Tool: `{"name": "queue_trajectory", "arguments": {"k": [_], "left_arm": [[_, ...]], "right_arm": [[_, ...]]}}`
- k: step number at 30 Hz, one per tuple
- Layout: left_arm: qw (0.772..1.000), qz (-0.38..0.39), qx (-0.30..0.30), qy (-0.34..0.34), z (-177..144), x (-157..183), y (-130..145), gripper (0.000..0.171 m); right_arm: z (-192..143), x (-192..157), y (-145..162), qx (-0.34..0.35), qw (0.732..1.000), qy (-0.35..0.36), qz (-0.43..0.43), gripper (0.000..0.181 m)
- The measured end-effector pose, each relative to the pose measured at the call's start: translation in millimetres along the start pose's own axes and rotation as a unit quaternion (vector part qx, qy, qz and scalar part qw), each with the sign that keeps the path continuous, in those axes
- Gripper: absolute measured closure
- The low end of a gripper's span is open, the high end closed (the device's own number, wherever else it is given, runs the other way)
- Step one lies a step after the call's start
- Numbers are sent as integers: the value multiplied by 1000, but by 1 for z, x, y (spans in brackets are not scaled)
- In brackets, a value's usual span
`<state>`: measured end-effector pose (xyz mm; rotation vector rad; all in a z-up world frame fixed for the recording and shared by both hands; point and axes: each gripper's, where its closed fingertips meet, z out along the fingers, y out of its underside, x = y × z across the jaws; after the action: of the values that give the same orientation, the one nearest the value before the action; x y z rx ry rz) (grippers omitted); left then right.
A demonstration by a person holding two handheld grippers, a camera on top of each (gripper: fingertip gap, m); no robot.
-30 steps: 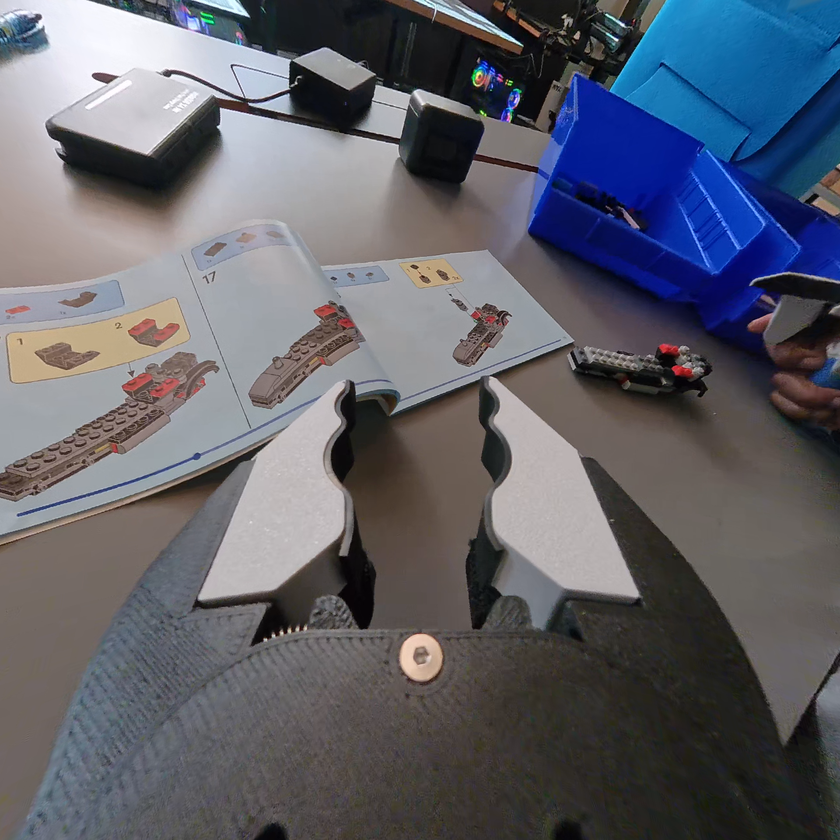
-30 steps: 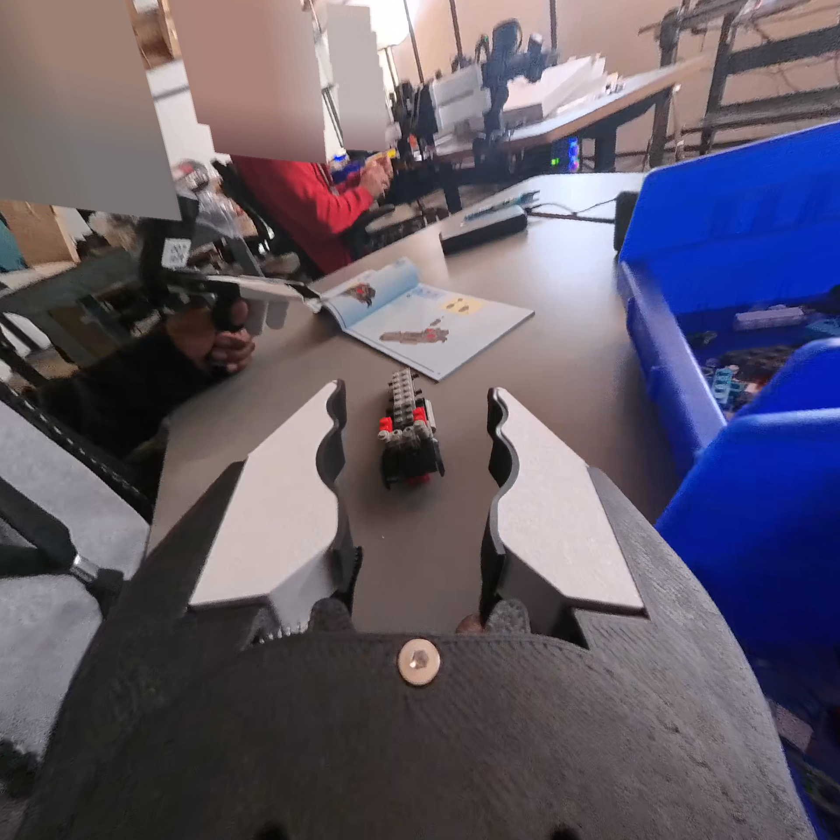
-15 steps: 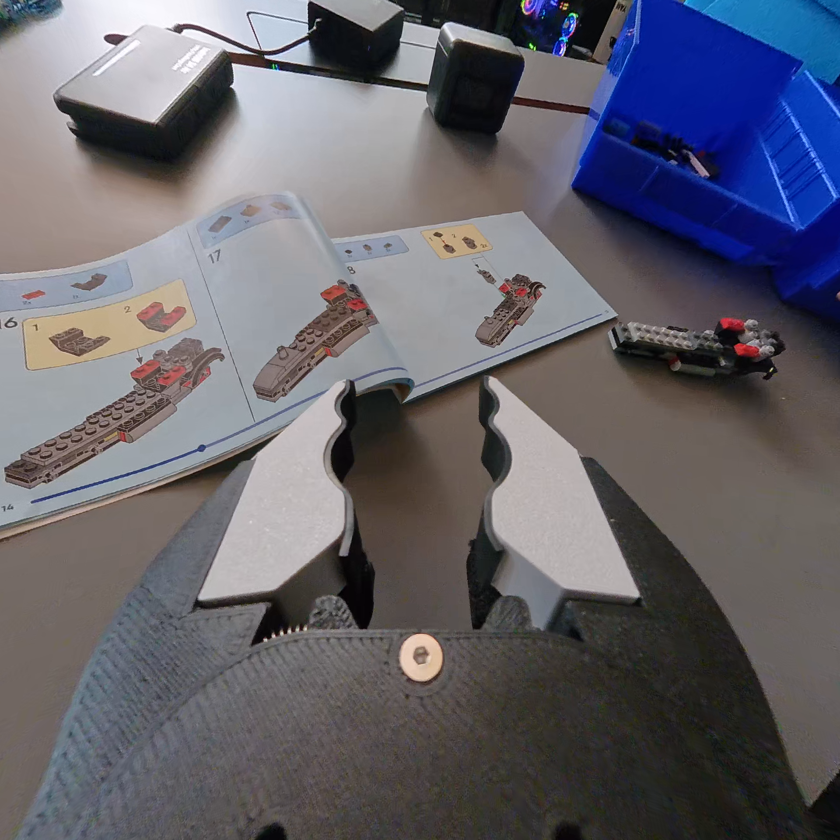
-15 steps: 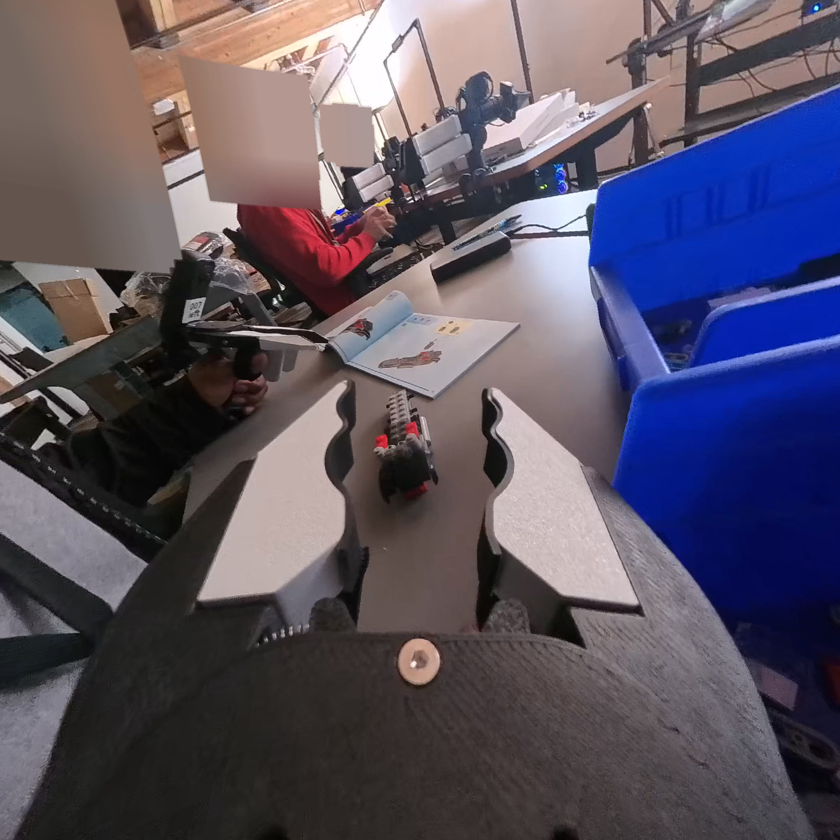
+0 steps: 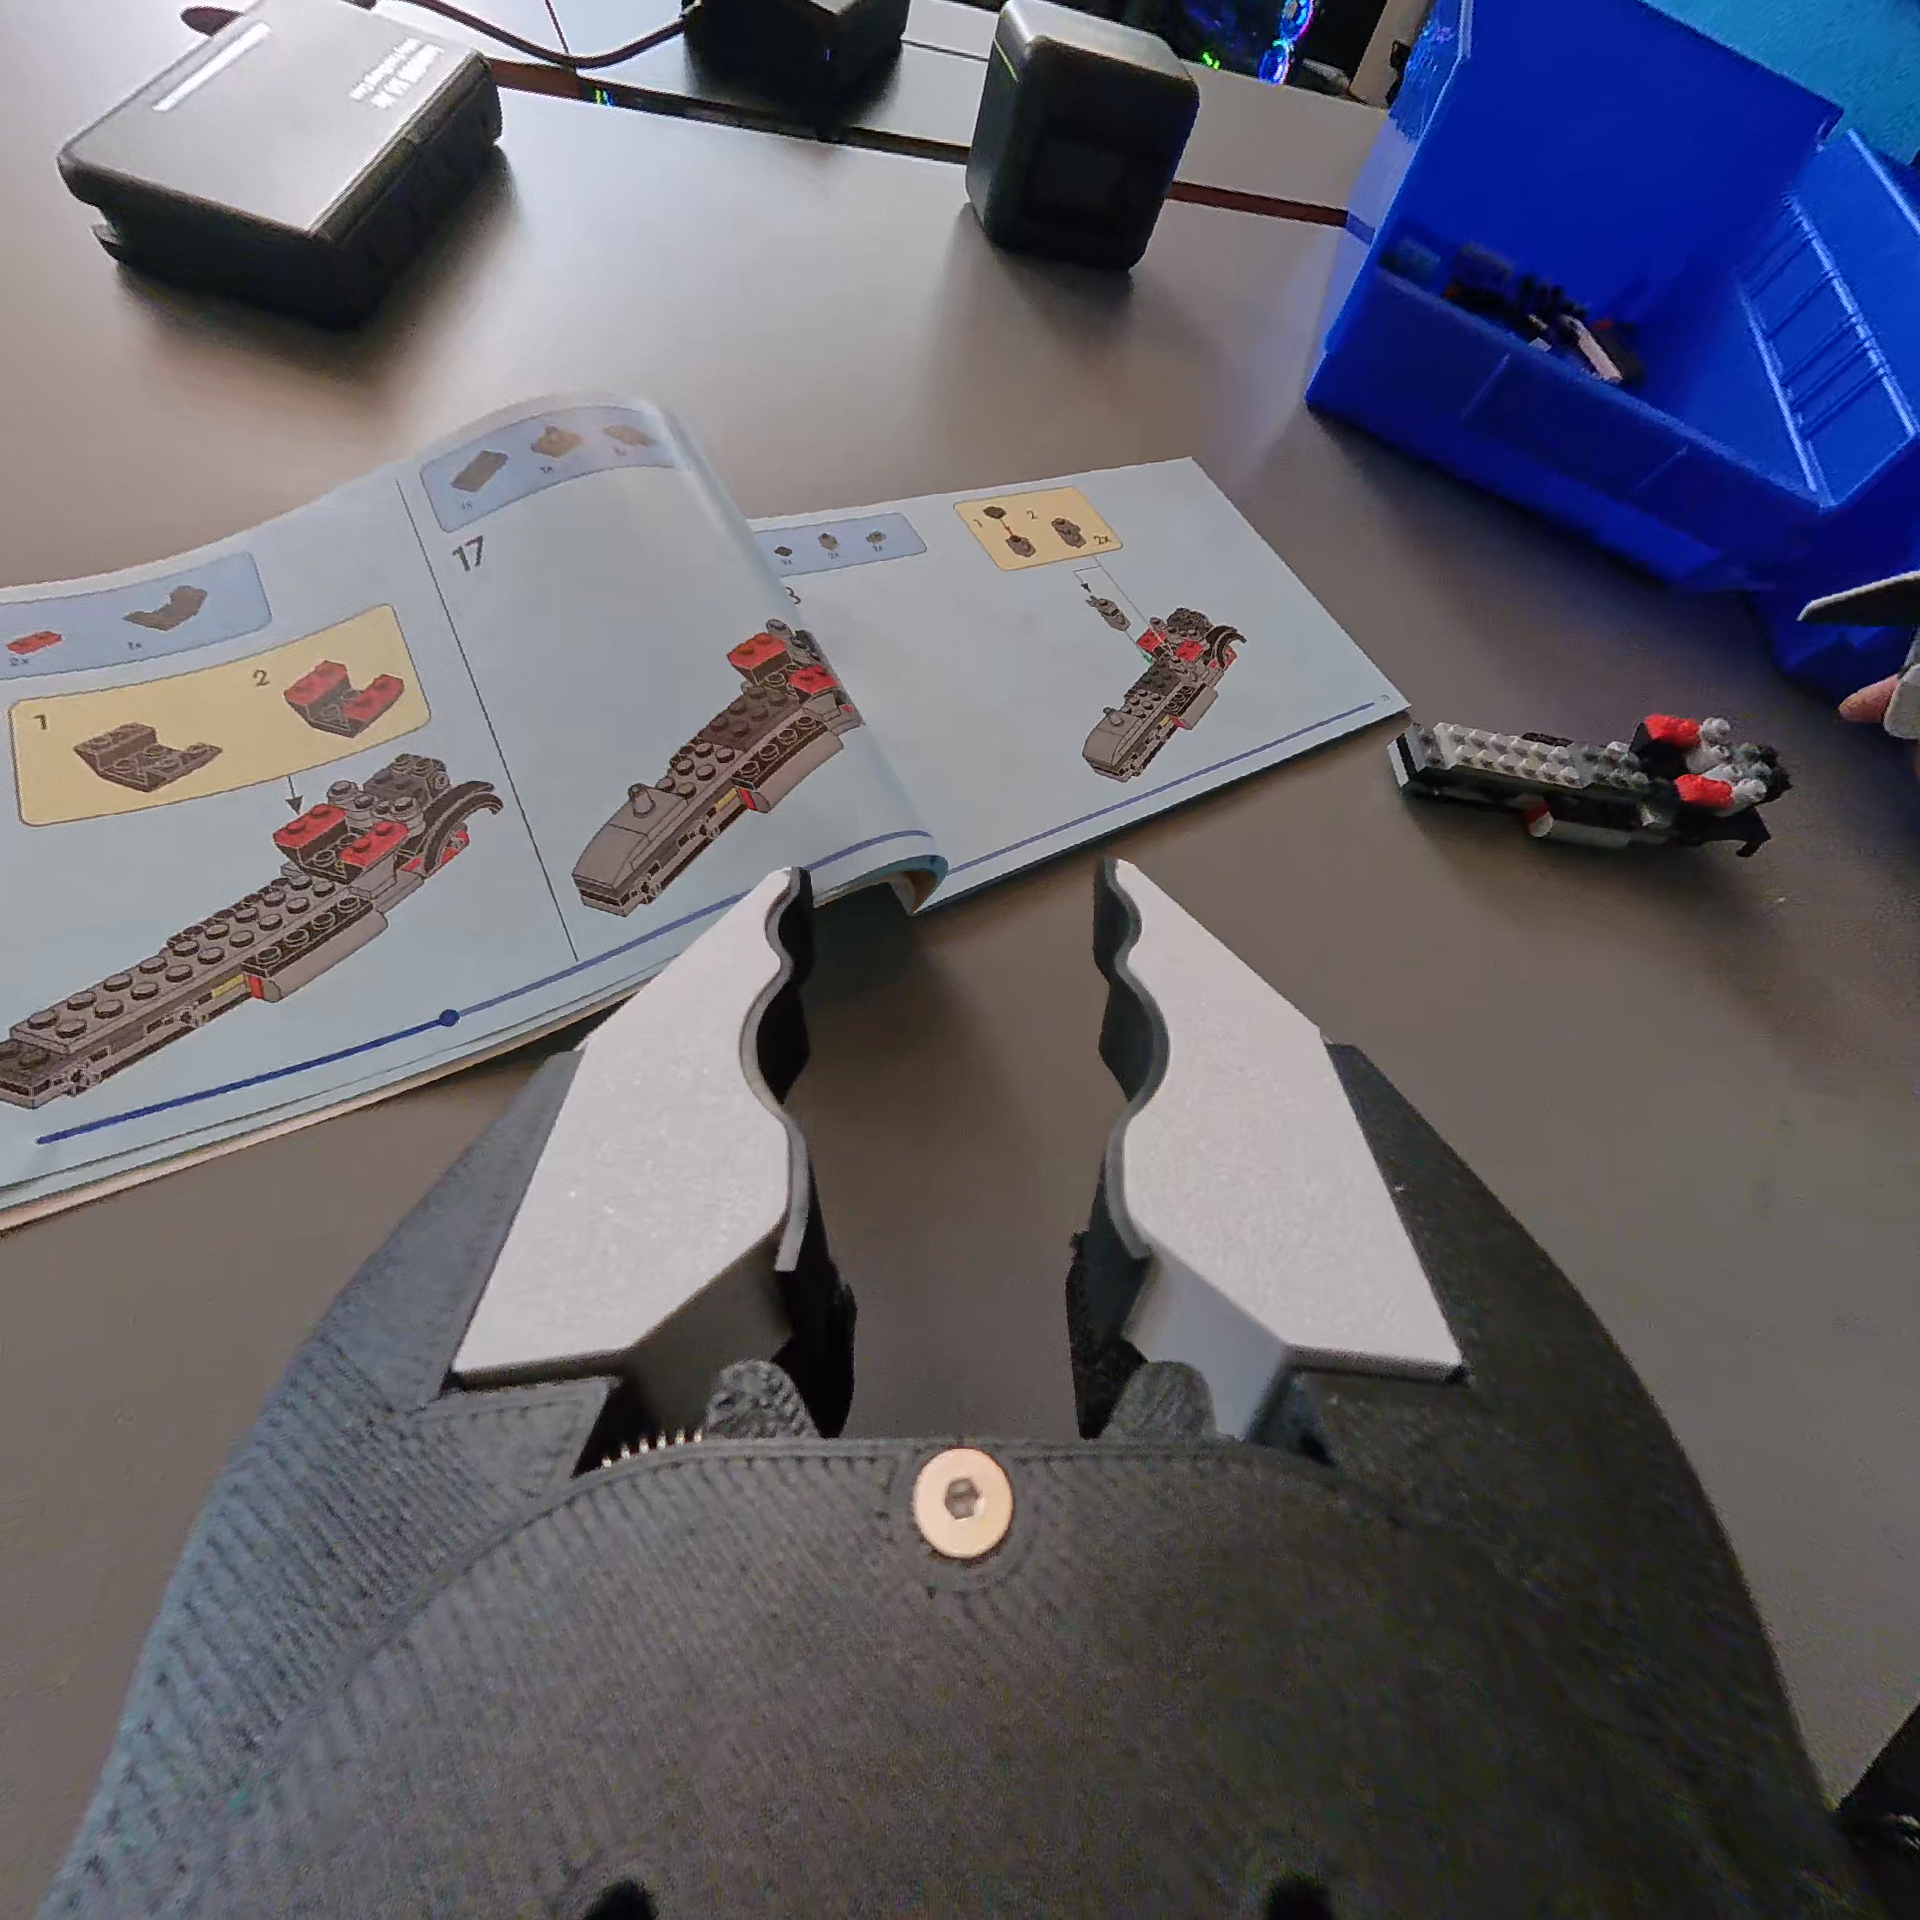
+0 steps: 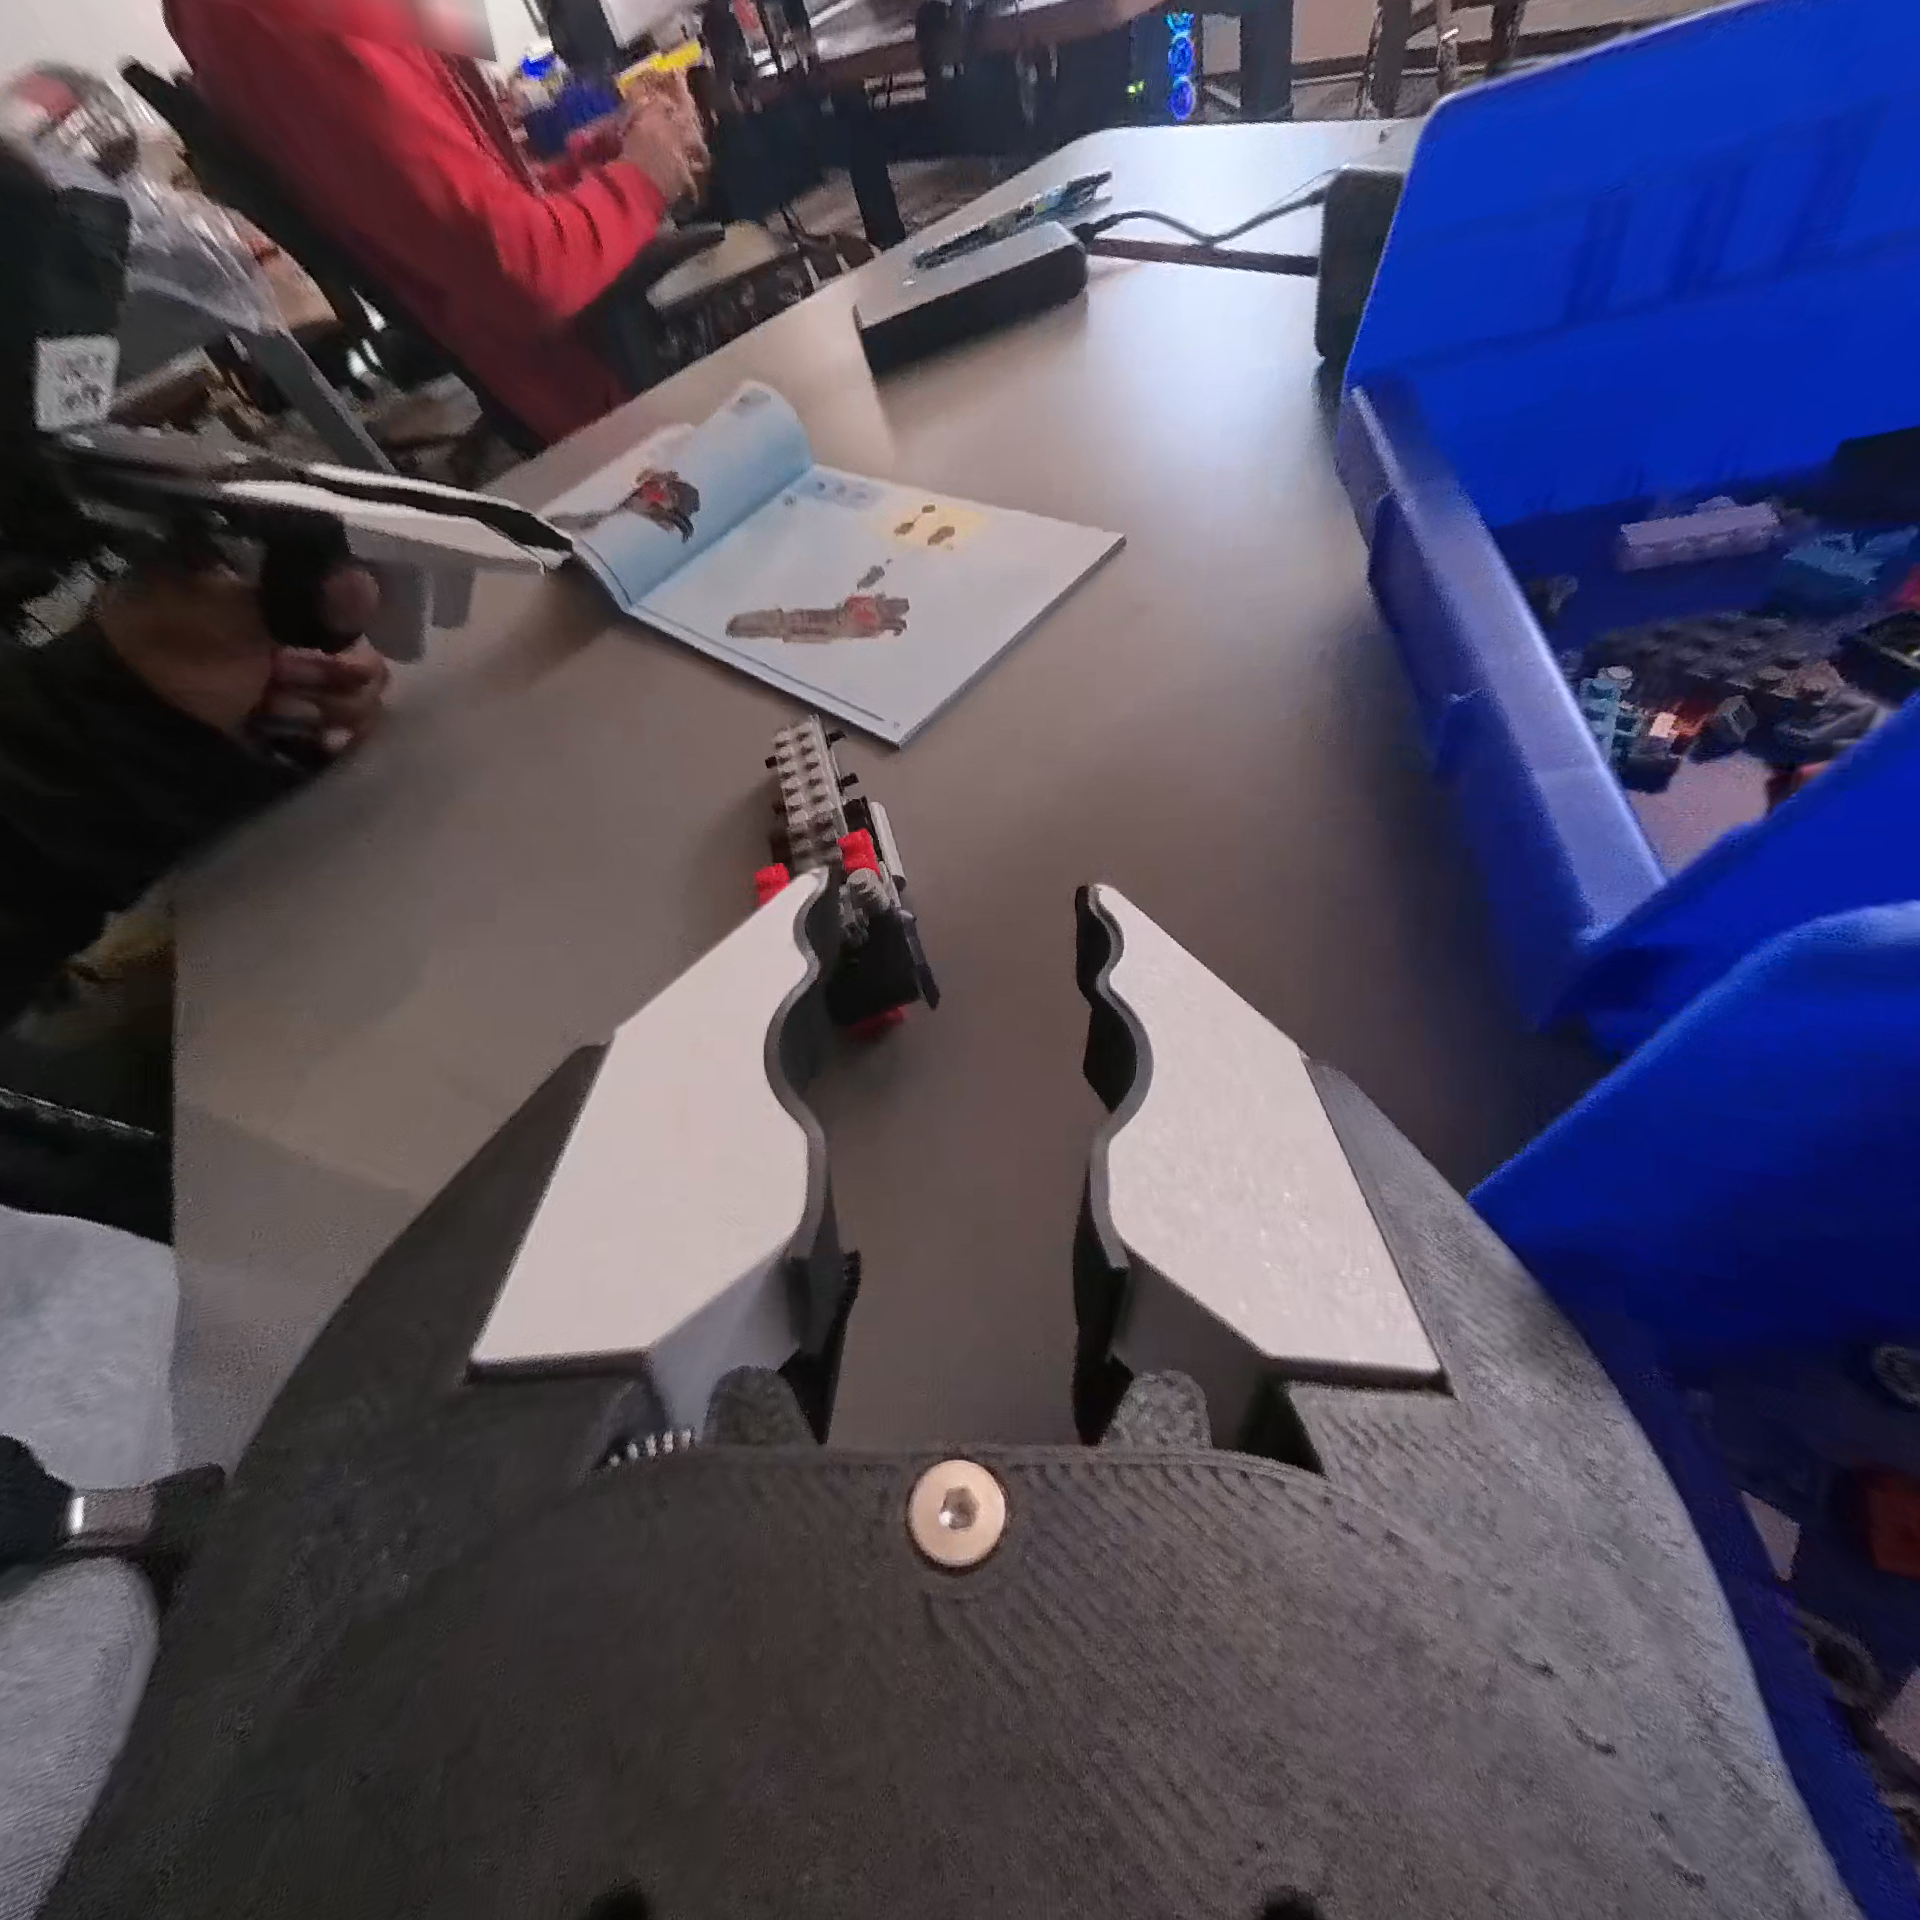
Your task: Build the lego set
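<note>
- Two grey fingers of the left gripper (image 5: 945, 883) stand apart with nothing between them in the left wrist view, hovering over the dark desk (image 5: 1455, 1091) just at the near edge of the open instruction booklet (image 5: 623, 727).
- Right of the booklet's near corner lies the partly built lego model (image 5: 1579, 779), grey and black with red pieces at one end, flat on the desk and clear of the booklet.
- Beyond it a blue bin (image 5: 1558, 416) holds loose bricks; a flat black box (image 5: 281, 145) and a black cube (image 5: 1081, 135) sit toward the far edge.
- In the right wrist view, the right gripper (image 6: 951, 899) is also spread wide and empty, low over the desk (image 6: 1195, 779).
- Its left fingertip overlaps the model (image 6: 831, 821) in the picture; whether they touch I cannot tell.
- The booklet (image 6: 862, 582) lies beyond the model, blue bins (image 6: 1507, 675) with bricks line the right side, and the left gripper (image 6: 416, 520) shows at the left edge.
</note>
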<state>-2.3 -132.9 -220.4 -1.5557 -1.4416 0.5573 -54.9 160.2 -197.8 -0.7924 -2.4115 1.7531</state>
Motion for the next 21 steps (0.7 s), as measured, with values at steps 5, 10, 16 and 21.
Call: {"name": "queue_trajectory", "arguments": {"k": [5,10,16,21], "left_arm": [[1000,5,-9,-2,2,1,2,117],[1000,11,-15,-7,3,0,3,117],[999,18,-21,-16,5,0,5,117],[999,28,-28,-26,6,0,6,117]], "right_arm": [[1,-3,3,-9,1000,2,-16,134],[1,-4,4,-12,1000,-2,-10,135],[0,-9,8,-21,1000,-7,-19,134],[-3,-13,9,-20,1000,-17,-14,135]]}}
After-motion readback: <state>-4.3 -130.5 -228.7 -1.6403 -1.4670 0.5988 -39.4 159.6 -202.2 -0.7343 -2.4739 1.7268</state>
